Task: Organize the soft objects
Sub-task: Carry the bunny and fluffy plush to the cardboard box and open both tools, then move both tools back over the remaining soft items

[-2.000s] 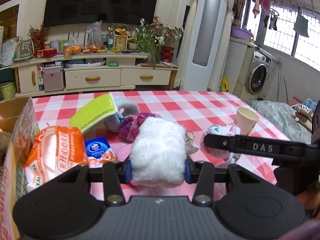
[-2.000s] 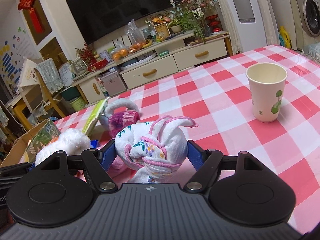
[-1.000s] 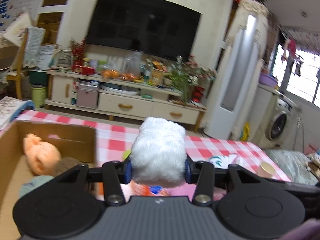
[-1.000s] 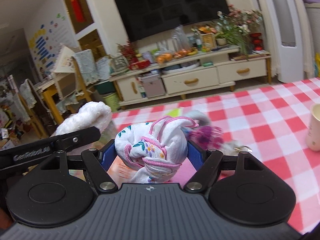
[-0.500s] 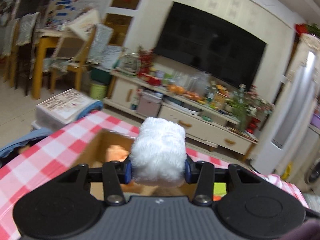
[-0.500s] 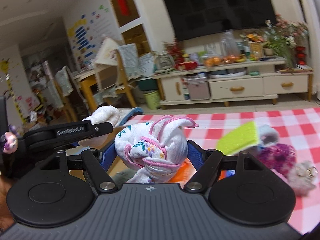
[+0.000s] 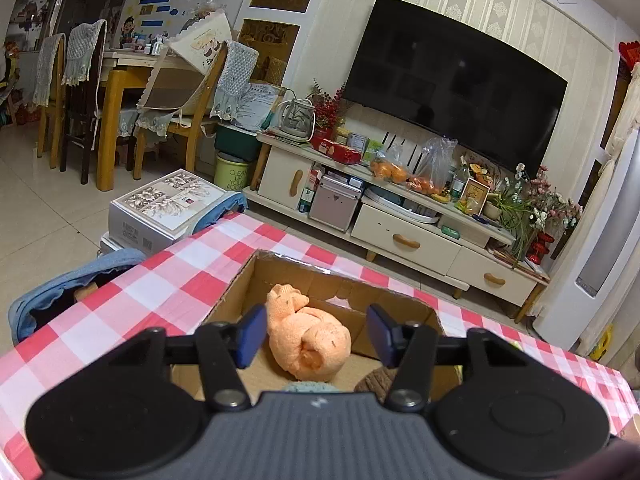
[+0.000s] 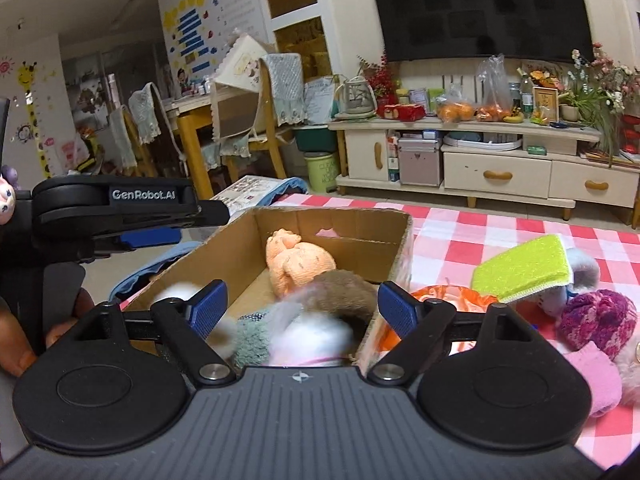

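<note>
Soft objects: an orange knitted toy (image 7: 306, 336) lies in the cardboard box (image 7: 236, 292) at the near end of the checked table (image 7: 168, 276); more are still loose on the cloth to the right
Left wrist view: the left gripper (image 7: 312, 334) hangs over the box; its jaws have just been opening and nothing is between them now; a second ago they clamped a white fluffy roll, which is gone from this view; the orange toy shows through the gap, lying low in the box
Right wrist view: the right gripper (image 8: 302, 306) is spread wide over the near part of the box, jaws just opened, pads touching nothing; the floral cloth bundle it carried a moment ago has dropped; blurred white fluff (image 8: 316, 338) sits below beside a brown plush (image 8: 344, 286)
Left on the table: green sponge (image 8: 522, 272), purple knit ball (image 8: 596, 318), pink cloth (image 8: 596, 376), to the right of the box
Meaning: both loads look delivered; both tools are free for the rest
</note>
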`<act>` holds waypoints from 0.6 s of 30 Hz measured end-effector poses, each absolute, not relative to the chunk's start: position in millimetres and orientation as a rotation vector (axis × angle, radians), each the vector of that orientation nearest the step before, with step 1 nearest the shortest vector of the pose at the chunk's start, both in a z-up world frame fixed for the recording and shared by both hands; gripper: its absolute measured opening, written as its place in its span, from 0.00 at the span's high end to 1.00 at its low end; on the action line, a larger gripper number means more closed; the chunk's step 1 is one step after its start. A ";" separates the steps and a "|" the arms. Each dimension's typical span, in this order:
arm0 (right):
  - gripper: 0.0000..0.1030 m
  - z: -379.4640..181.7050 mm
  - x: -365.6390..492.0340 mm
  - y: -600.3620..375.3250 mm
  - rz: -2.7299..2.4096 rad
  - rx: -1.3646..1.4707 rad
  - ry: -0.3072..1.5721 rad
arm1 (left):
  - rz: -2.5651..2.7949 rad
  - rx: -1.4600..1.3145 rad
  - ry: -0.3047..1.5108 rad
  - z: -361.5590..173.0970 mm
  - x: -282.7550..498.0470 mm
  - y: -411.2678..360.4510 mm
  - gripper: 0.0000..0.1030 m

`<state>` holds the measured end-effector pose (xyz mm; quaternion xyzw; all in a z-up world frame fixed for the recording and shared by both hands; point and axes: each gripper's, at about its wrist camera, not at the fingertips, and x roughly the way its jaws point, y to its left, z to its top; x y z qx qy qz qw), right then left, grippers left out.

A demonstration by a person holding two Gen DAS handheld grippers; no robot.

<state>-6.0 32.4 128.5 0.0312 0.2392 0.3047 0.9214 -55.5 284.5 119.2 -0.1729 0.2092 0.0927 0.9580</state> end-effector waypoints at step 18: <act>0.00 123.7 -45.8 -18.8 0.443 0.167 0.439 | 0.139 -0.290 0.405 120.8 -53.4 256.6 0.16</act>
